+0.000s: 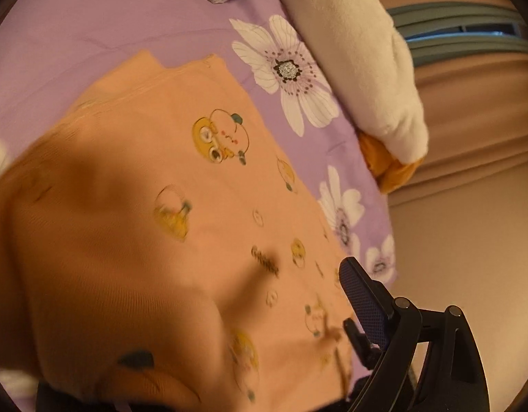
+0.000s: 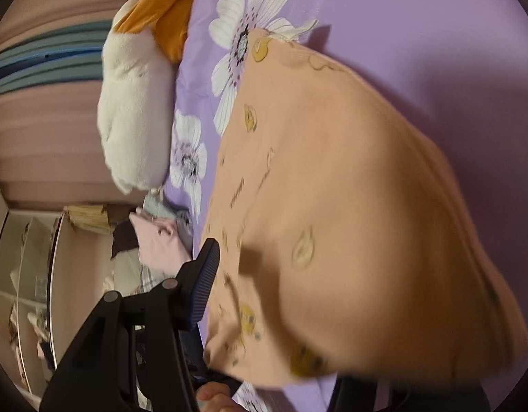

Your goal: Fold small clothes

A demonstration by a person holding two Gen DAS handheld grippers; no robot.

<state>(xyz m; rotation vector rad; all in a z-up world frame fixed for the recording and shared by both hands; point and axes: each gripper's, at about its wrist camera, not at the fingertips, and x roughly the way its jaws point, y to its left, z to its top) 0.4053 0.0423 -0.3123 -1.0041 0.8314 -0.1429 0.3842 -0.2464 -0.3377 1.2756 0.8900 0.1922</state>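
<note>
A small peach garment [image 1: 181, 206] with yellow cartoon prints lies on the purple flowered bedsheet [image 1: 102, 27]. Its near part is lifted and drapes over the lens side in both views, blurred. In the left wrist view one blue-padded finger [image 1: 363, 295] shows at the lower right, beside the garment's edge; the other finger is hidden under the cloth. In the right wrist view the garment [image 2: 349, 189] fills the right half and one blue-padded finger [image 2: 205, 281] shows at its left edge; the other finger is hidden. Whether either gripper pinches the cloth cannot be seen.
A white and orange plush toy [image 1: 360, 68] lies along the bed's edge, also in the right wrist view [image 2: 137, 110]. Pink and grey clothes [image 2: 161, 240] are piled near the bed's end. Beige curtains [image 1: 476, 137] and a mirrored wardrobe [image 2: 27, 274] stand beyond the bed.
</note>
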